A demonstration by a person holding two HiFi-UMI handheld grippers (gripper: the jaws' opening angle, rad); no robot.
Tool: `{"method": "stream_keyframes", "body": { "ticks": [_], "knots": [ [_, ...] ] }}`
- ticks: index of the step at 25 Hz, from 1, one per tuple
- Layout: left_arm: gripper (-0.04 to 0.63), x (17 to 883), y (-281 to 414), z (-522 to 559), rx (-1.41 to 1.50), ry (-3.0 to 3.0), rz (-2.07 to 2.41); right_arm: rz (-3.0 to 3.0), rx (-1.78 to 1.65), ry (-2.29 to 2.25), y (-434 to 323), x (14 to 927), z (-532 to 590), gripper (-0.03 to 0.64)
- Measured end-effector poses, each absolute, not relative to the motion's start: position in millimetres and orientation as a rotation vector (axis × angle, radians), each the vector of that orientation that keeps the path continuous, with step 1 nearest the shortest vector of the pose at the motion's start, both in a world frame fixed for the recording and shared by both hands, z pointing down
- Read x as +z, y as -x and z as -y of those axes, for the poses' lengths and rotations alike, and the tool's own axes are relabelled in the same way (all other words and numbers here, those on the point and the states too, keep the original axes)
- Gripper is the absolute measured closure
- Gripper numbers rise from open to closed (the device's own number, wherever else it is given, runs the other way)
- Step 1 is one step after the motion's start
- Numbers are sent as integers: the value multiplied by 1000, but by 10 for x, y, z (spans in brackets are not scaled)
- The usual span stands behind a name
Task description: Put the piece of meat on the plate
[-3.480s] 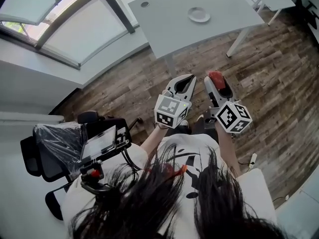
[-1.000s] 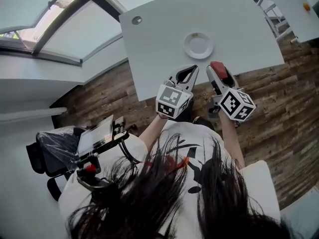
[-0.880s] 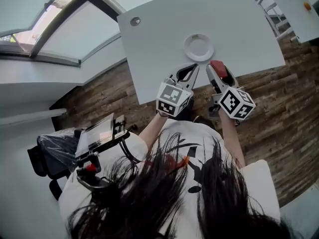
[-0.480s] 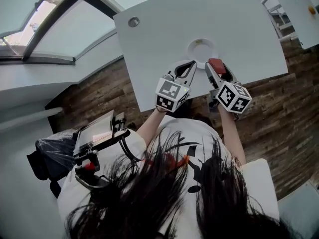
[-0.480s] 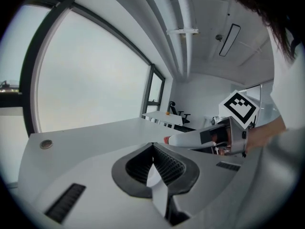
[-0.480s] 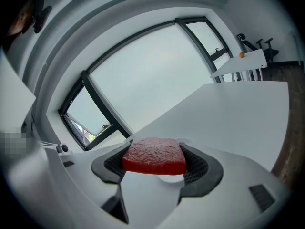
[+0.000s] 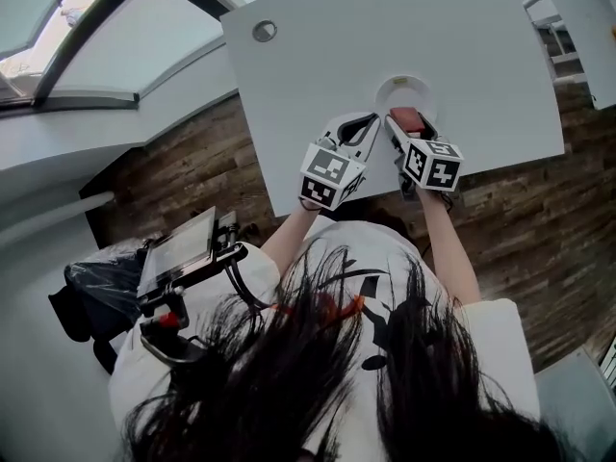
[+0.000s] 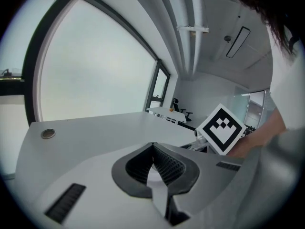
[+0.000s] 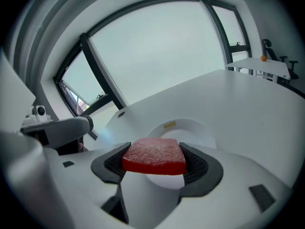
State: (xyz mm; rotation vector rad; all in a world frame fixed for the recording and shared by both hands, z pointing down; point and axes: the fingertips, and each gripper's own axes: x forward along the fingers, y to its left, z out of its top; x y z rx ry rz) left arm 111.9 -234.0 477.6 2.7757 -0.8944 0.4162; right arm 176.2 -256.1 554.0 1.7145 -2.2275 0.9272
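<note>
The meat (image 9: 155,156) hides the near rim of the plate (image 9: 196,130) from you — its yellow sticker (image 9: 170,124) is too small to read.

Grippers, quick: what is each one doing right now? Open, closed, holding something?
Left gripper: closed, nothing between its jaws.
Right gripper: closed on the flat red piece of meat.

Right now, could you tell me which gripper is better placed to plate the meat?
Right: the right gripper grips the piece of meat at the white plate's near edge; the left gripper is shut and empty.
</note>
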Motion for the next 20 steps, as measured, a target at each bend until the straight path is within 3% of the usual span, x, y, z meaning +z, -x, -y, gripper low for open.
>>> {"method": "stream_keyframes", "body": {
  "ticks": [20],
  "knots": [
    [591,4824,-1097,2383,405,-2738,916,2117,763,-1575,-1696,5833,2581,308]
  ]
}}
